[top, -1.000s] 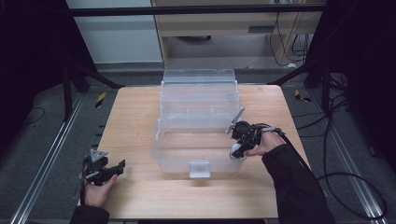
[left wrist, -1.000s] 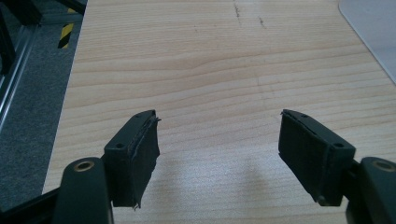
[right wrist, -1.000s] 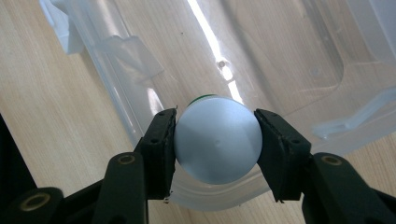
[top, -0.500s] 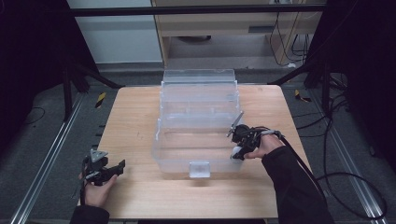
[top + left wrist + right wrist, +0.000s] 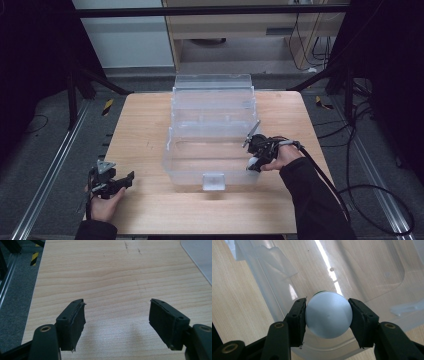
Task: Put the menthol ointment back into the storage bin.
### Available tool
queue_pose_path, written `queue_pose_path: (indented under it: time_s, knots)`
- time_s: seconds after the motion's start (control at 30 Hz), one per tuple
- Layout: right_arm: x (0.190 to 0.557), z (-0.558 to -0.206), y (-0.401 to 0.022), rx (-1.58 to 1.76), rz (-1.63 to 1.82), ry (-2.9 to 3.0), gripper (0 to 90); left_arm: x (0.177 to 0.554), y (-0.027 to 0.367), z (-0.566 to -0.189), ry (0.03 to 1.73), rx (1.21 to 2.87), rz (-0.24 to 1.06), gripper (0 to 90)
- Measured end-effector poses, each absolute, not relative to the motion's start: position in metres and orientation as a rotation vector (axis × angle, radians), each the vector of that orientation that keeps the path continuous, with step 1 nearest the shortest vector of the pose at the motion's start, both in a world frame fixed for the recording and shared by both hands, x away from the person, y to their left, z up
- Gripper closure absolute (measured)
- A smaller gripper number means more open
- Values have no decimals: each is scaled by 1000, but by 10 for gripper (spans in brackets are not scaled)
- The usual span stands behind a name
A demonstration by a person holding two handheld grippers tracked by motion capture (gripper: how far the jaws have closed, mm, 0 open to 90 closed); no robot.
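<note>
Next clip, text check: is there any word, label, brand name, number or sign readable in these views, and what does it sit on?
None readable.
The clear plastic bin, the wooden table and the pale round object clamped in the right gripper carry no print.
The open left gripper shows no marking.
The yellow-and-black hazard tape on the floor is a stripe pattern, without lettering.

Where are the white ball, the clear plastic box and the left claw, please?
White ball (image 5: pixel 328 314): right gripper view, middle of its rounded face.
Clear plastic box (image 5: pixel 212 182): high view, front latch on its near wall.
Left claw (image 5: pixel 117 320): left gripper view, midway between its open fingertips.
</note>
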State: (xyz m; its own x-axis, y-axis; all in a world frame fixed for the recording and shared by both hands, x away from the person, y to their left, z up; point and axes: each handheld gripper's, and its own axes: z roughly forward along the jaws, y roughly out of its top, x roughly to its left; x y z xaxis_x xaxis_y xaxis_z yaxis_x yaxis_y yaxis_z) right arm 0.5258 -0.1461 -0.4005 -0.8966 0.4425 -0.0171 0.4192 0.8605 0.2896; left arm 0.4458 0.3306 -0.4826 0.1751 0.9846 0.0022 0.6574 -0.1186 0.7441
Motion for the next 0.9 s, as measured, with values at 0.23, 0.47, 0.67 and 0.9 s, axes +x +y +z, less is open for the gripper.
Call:
queue_pose_path:
  time_s: [0.23,0.47,0.67,0.9]
  knots:
    - [527,-404,-144,704,401,2956,501,446,331,-483,1550,1844,692,285]
    - [527,-404,-144,696,401,2958,499,445,330,-482,1547,1843,691,285]
    - [528,-404,-144,698,408,2956,486,446,331,-483,1549,1846,684,285]
    - [524,-396,-148,722,490,2900,395,446,331,-482,1546,1837,681,294]
